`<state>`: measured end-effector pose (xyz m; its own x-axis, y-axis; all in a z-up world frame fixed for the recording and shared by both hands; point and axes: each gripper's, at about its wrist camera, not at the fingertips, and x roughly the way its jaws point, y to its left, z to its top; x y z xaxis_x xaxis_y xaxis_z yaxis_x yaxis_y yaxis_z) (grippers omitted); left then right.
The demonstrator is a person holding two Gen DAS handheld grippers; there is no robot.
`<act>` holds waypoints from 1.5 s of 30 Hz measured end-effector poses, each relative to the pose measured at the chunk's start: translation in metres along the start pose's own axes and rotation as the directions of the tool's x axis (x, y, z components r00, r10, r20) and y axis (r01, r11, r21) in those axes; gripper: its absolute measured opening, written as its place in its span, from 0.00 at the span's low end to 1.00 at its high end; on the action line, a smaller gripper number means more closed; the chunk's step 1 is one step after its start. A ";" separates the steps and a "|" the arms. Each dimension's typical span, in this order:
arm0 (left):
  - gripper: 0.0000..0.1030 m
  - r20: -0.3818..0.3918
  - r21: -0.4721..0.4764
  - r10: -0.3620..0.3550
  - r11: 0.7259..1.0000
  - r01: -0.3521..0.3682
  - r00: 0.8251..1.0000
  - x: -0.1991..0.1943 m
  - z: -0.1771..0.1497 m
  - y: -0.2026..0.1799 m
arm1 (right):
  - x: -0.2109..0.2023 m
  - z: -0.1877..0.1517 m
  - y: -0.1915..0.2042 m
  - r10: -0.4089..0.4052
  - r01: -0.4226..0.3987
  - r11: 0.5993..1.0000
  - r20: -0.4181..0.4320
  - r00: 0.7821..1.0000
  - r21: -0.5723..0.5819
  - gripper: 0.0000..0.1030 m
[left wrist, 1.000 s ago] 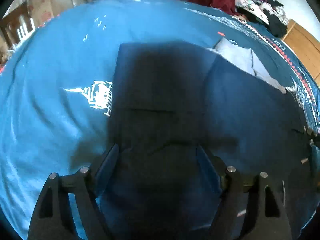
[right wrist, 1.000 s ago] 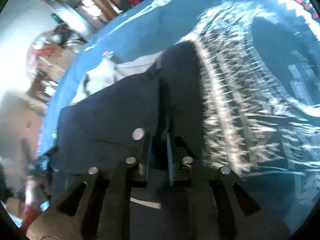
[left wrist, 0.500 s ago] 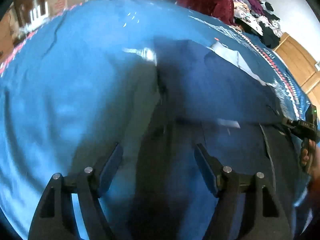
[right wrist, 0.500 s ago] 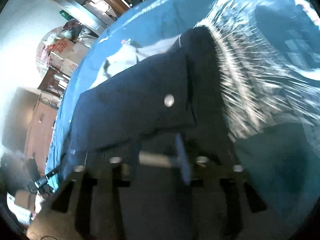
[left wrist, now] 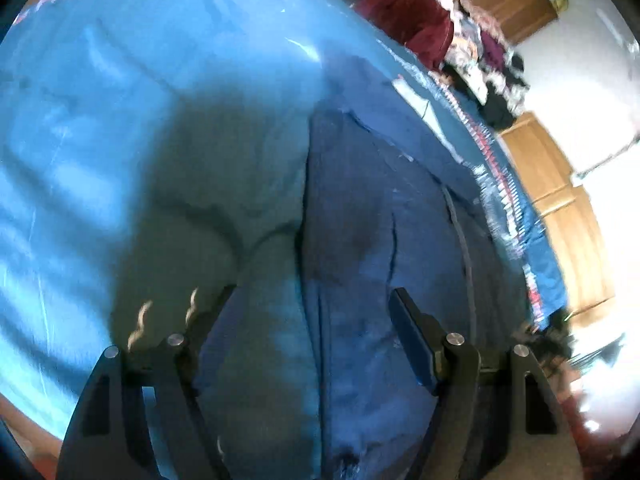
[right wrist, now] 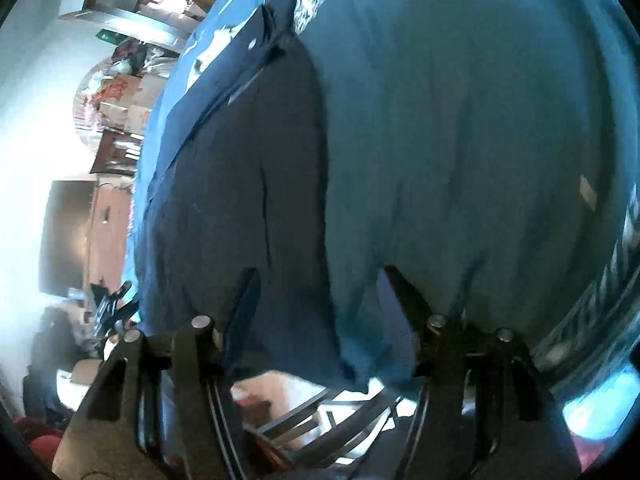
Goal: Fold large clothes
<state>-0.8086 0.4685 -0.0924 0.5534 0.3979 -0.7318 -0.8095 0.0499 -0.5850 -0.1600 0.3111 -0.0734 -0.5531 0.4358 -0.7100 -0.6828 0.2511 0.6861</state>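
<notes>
Both hand-held grippers, left hand-held gripper [left wrist: 312,324] and right hand-held gripper [right wrist: 320,300], are hovering with fingers spread apart over the navy garment [left wrist: 380,216] lying on the blue bedspread [left wrist: 120,120], probably lining up the next fold.

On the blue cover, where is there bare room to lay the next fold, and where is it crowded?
Bare blue cover lies open left of the navy garment, up to its patterned border. Right of the garment only a strip remains before the border. The far corner is crowded with a heap of clothes.
</notes>
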 end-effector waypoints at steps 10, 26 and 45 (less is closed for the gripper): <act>0.75 -0.024 -0.032 -0.036 0.999 0.035 0.999 -0.011 -0.006 0.000 | 0.027 -0.013 0.007 -0.053 0.046 0.995 -0.076 0.996 -0.084 0.57; 0.76 -0.162 -0.014 -0.099 0.995 0.098 0.982 -0.011 -0.030 -0.005 | 0.026 -0.022 0.000 0.024 -0.032 0.998 -0.128 0.992 -0.061 0.51; 0.74 -0.230 0.064 -0.152 0.983 0.171 0.961 0.019 -0.036 -0.034 | 0.051 -0.027 -0.012 0.224 -0.224 0.974 -0.183 0.957 0.020 0.39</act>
<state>-0.7636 0.4417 -0.0988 0.7003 0.1639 -0.6947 -0.7137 0.1754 -0.6781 -0.1924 0.3069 -0.1221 -0.7696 0.3154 -0.5552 -0.5319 0.1644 0.8307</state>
